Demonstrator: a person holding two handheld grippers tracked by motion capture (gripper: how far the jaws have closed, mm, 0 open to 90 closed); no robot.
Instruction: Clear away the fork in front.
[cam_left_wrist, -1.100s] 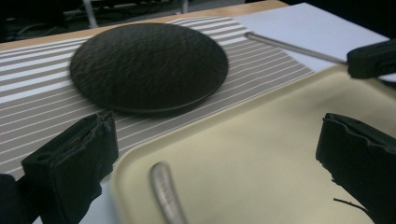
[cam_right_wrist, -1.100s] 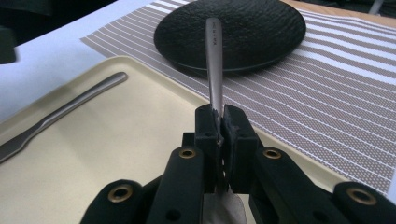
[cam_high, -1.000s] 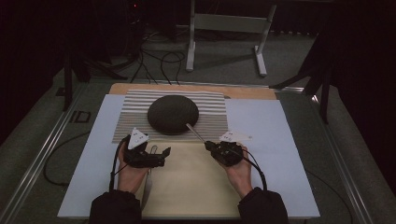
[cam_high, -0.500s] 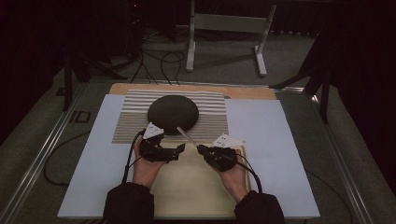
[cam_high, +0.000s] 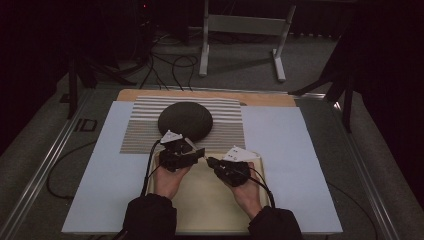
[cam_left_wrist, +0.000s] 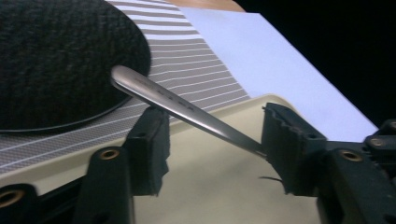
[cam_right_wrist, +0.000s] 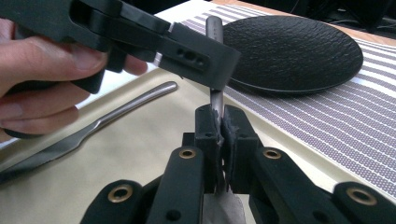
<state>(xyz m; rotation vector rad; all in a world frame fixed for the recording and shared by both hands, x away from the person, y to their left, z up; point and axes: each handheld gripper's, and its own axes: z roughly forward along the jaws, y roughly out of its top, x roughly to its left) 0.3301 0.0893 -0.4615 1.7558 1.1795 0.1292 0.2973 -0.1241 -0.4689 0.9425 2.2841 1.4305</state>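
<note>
While the right tool (cam_right_wrist: 218, 122) stays clamped on the steel utensil (cam_left_wrist: 187, 108) above the cream tray (cam_high: 210, 210), the left tool (cam_left_wrist: 212, 140) has been closing around its handle, apparently for a handover.

Knife (cam_right_wrist: 70, 135) blade cut off at left edge

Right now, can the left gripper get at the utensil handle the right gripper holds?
Probably yes. The handle, clamped in the right gripper, already runs between the jaws of the left gripper, which have just been closing. Nothing blocks it, and the black plate sits beyond.
</note>
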